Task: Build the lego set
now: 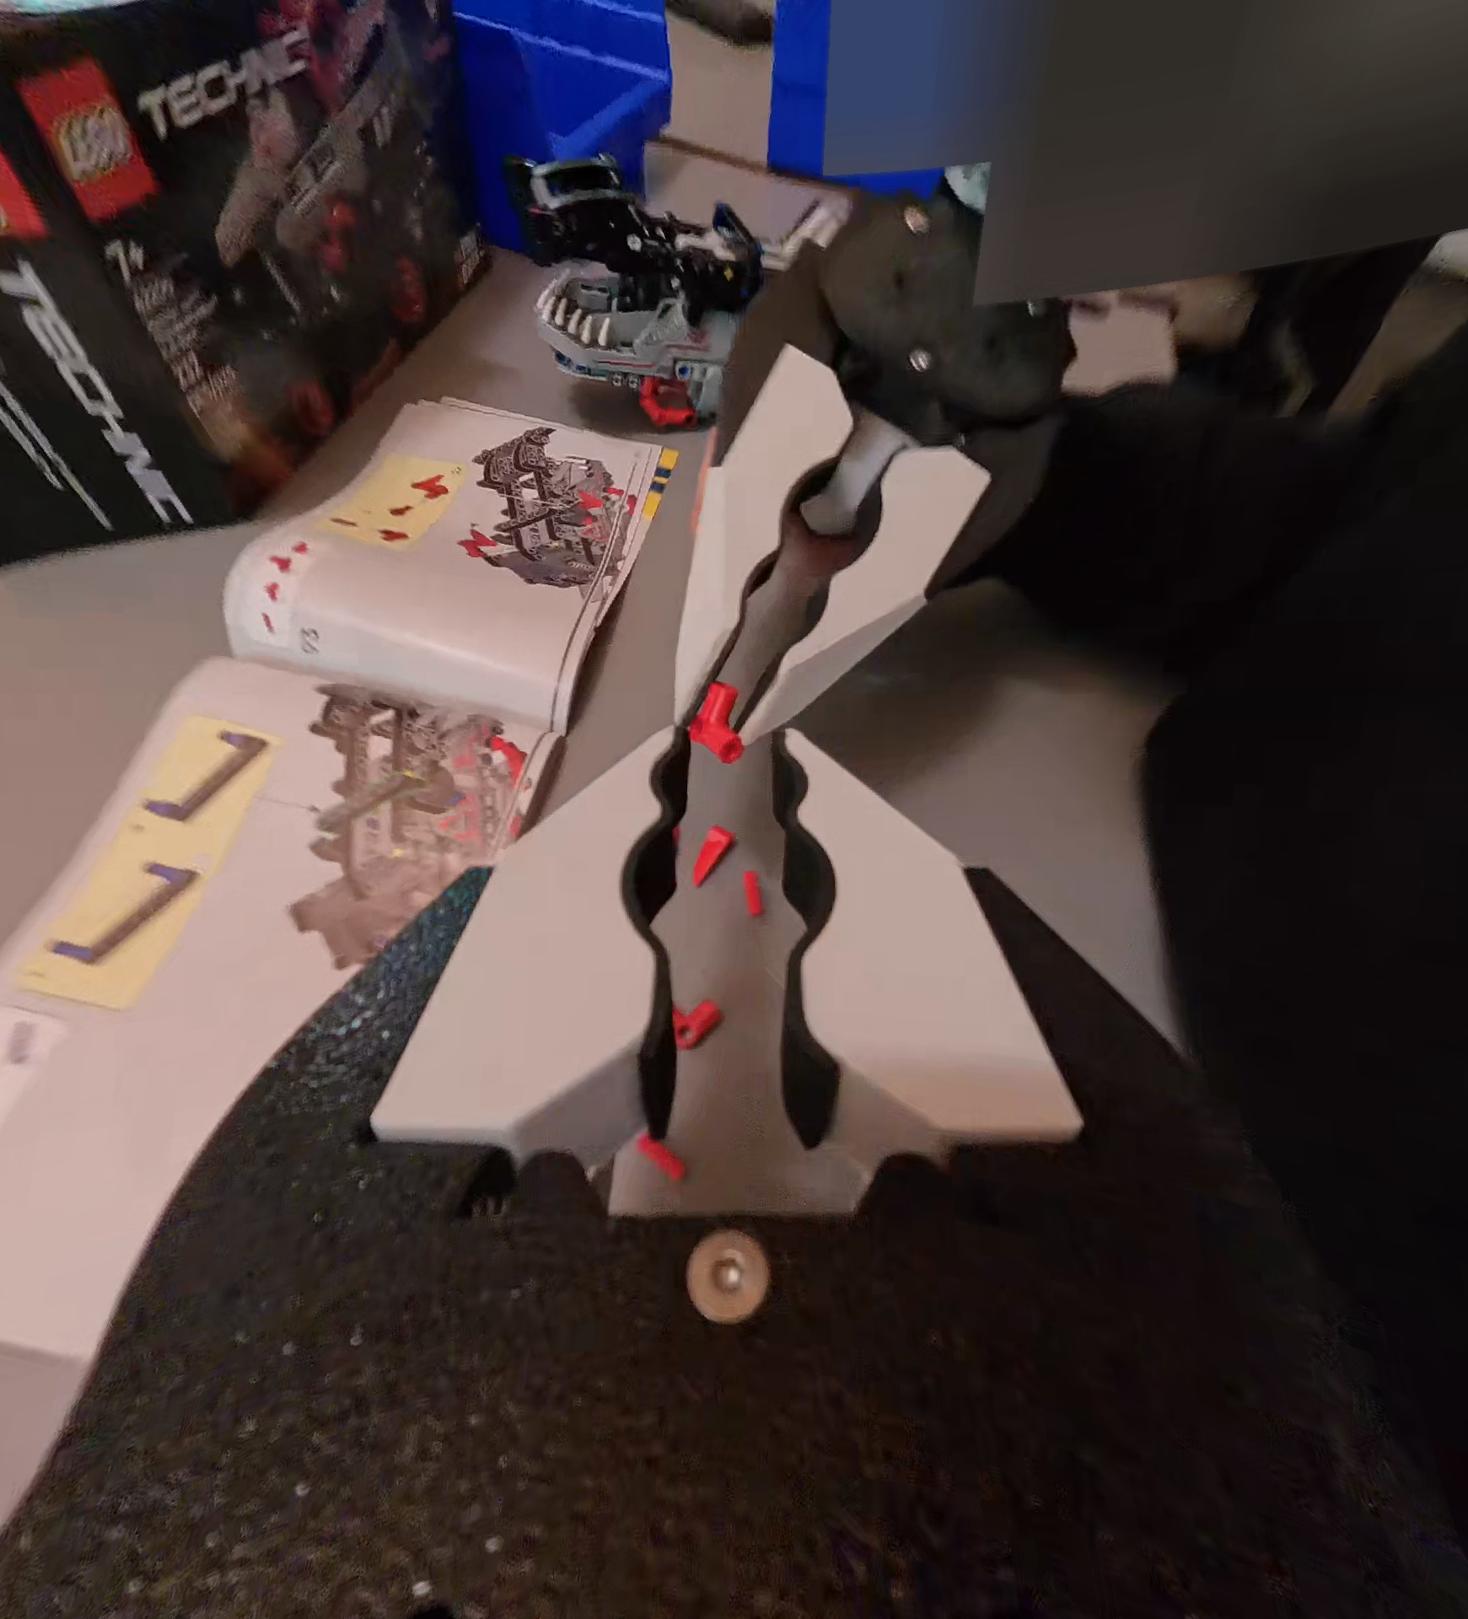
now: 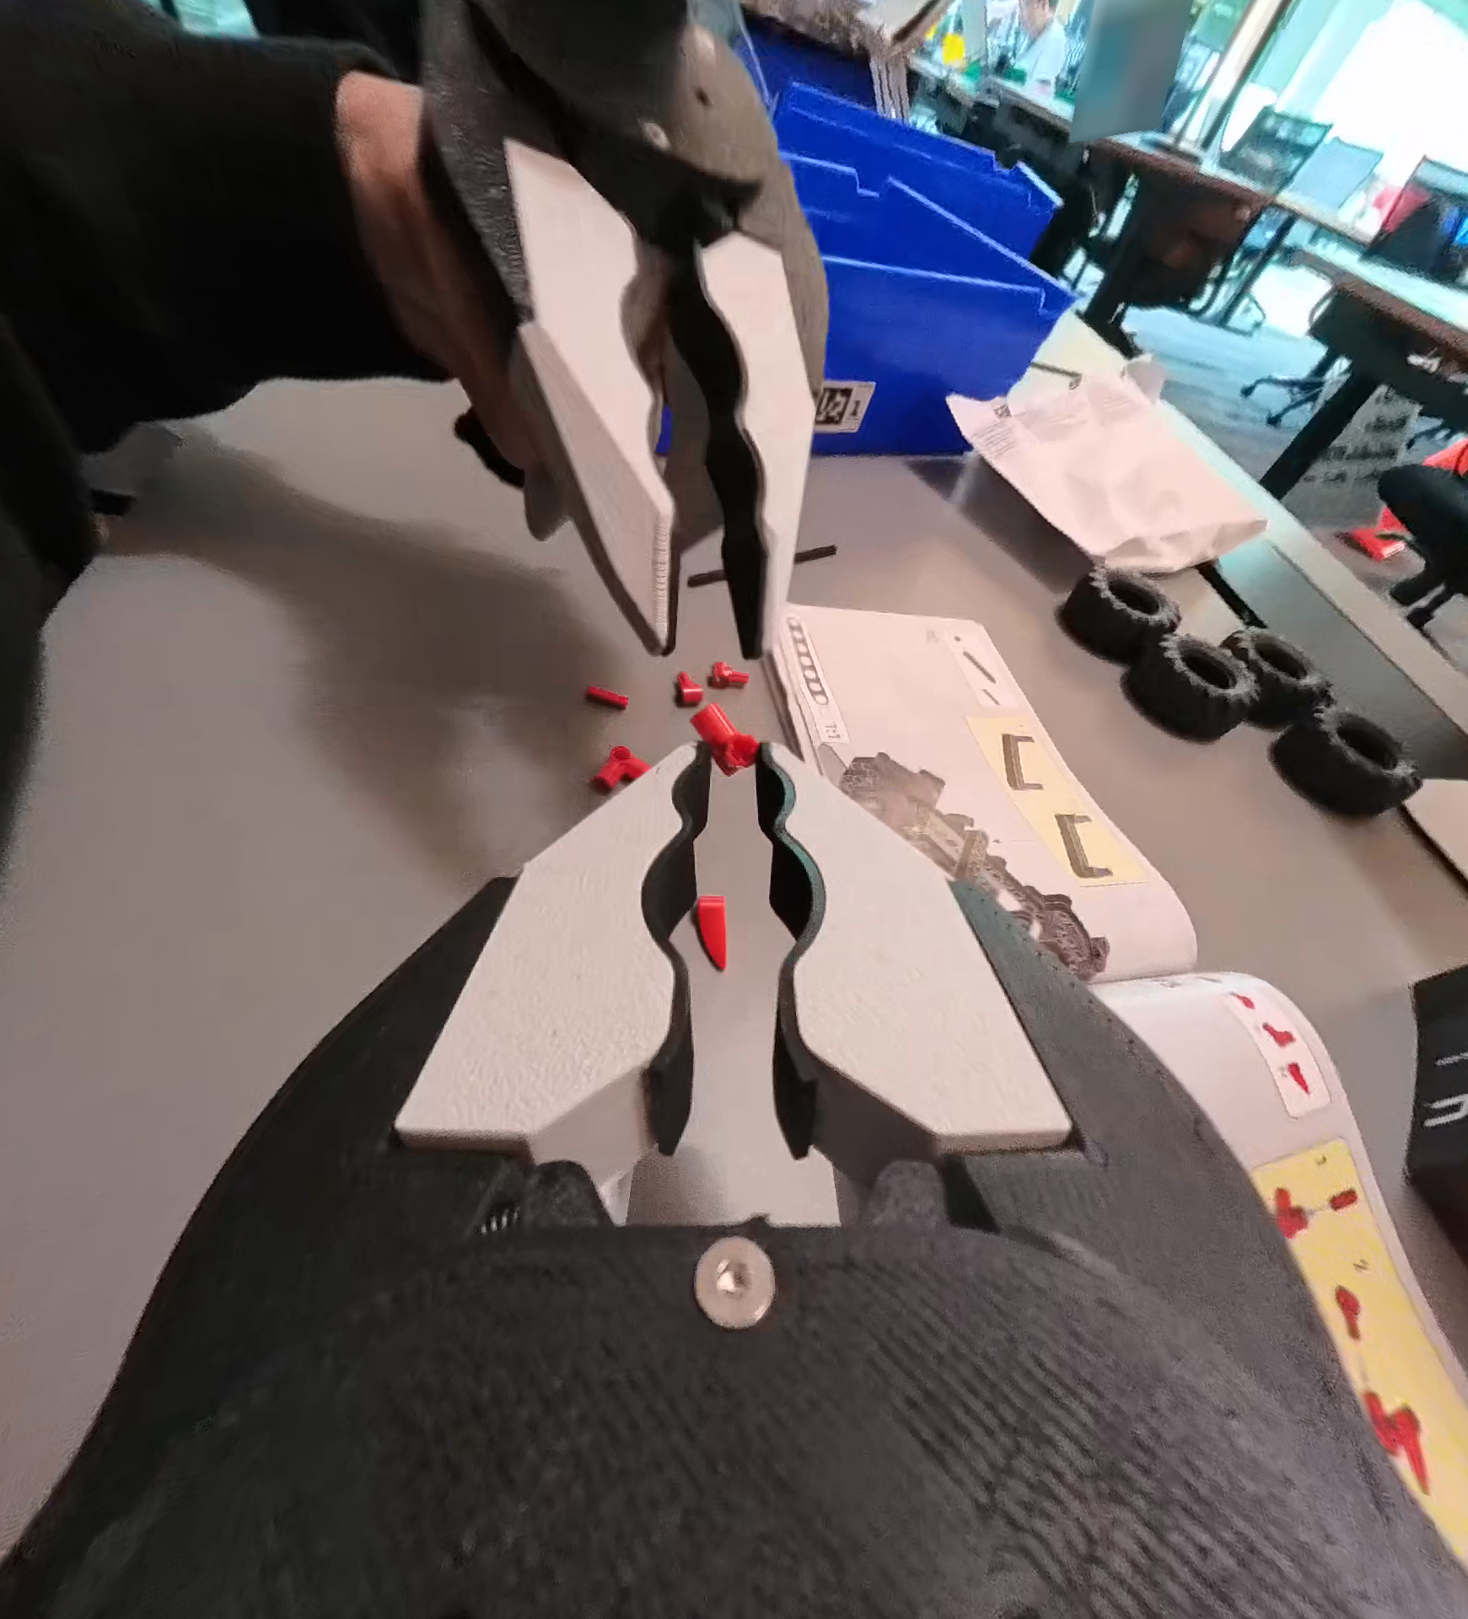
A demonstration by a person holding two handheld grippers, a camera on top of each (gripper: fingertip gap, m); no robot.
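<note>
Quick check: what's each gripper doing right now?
Left hand-held gripper: open, holding nothing.
Right hand-held gripper: closed on a small red lego piece.

Red connector piece (image 2: 726,743): small, angled, pinched between right gripper (image 2: 730,755) fingertips, held above grey table (image 2: 274,788). Loose red pieces on table below: pin (image 2: 606,697), two short connectors (image 2: 728,675), angled connector (image 2: 619,767), tapered tooth piece (image 2: 712,930). Partly built grey-and-black model (image 1: 647,302) with white teeth, probably resting on its side, far end of table. Four black tyres (image 2: 1238,683) clustered beside open instruction booklet (image 2: 958,788).
</note>
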